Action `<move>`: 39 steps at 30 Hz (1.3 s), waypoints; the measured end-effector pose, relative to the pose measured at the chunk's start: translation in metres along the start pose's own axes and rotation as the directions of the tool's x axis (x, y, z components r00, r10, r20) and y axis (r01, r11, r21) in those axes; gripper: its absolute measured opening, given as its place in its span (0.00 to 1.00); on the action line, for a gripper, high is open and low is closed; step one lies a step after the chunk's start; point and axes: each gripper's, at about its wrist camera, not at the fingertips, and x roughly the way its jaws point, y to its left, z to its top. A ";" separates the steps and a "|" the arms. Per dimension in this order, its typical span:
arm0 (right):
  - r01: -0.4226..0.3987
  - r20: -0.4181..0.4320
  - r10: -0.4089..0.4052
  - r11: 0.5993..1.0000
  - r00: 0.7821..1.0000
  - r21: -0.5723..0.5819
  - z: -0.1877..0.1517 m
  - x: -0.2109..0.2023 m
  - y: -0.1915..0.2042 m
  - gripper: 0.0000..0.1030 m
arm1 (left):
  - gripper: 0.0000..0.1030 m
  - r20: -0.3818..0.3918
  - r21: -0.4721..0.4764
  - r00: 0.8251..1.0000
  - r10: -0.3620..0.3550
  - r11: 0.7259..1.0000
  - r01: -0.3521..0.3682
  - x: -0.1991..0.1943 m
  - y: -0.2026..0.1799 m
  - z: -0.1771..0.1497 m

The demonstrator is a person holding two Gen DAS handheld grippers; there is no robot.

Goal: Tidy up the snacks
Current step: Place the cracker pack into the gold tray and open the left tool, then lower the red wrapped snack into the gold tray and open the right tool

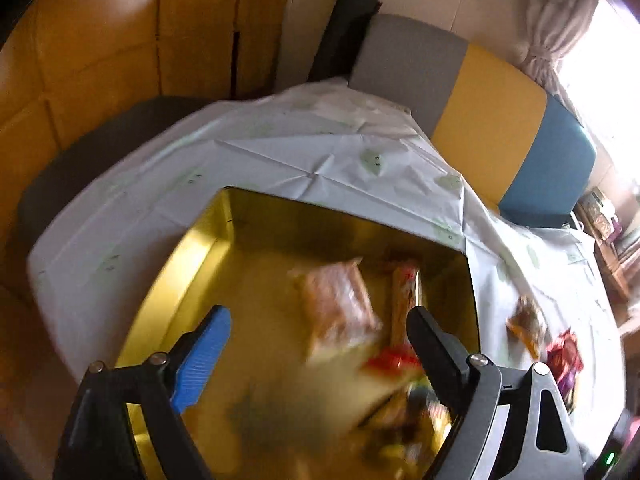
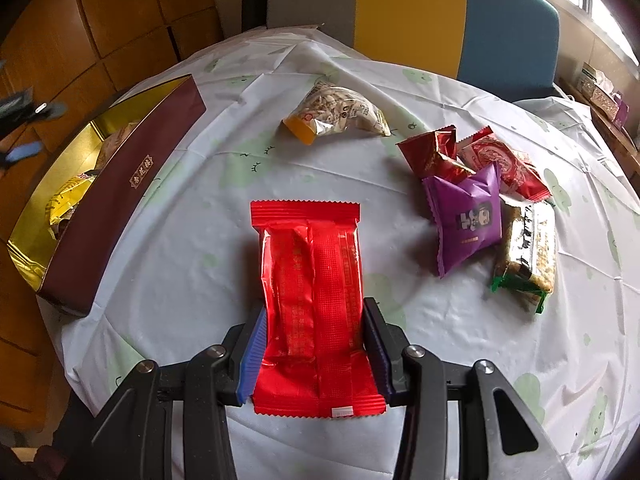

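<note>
My right gripper (image 2: 314, 322) is shut on a red snack packet (image 2: 312, 280) and holds it over the table. A maroon box with a gold inside (image 2: 120, 196) stands at the table's left with snacks in it. My left gripper (image 1: 320, 328) is open and empty, hovering over the box's gold inside (image 1: 224, 264). Under it lie a blurred clear packet (image 1: 336, 308), a long bar (image 1: 404, 304) and more wrappers. On the cloth lie a peanut bag (image 2: 340, 114), red packets (image 2: 472, 160), a purple packet (image 2: 468, 216) and a green-edged cereal bar (image 2: 528, 252).
A round table with a pale patterned cloth (image 2: 200, 280) holds everything. A grey, yellow and blue bench back (image 2: 420, 12) stands behind it. Wooden panels (image 1: 100, 40) are on the left. A shelf with small boxes (image 2: 600, 88) is at the far right.
</note>
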 end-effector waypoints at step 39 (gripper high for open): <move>-0.362 -0.112 0.345 0.901 0.932 -0.240 0.079 -0.005 0.232 0.40 | 0.87 0.108 -0.040 0.987 0.117 0.993 -0.113 -0.084 0.066 -0.084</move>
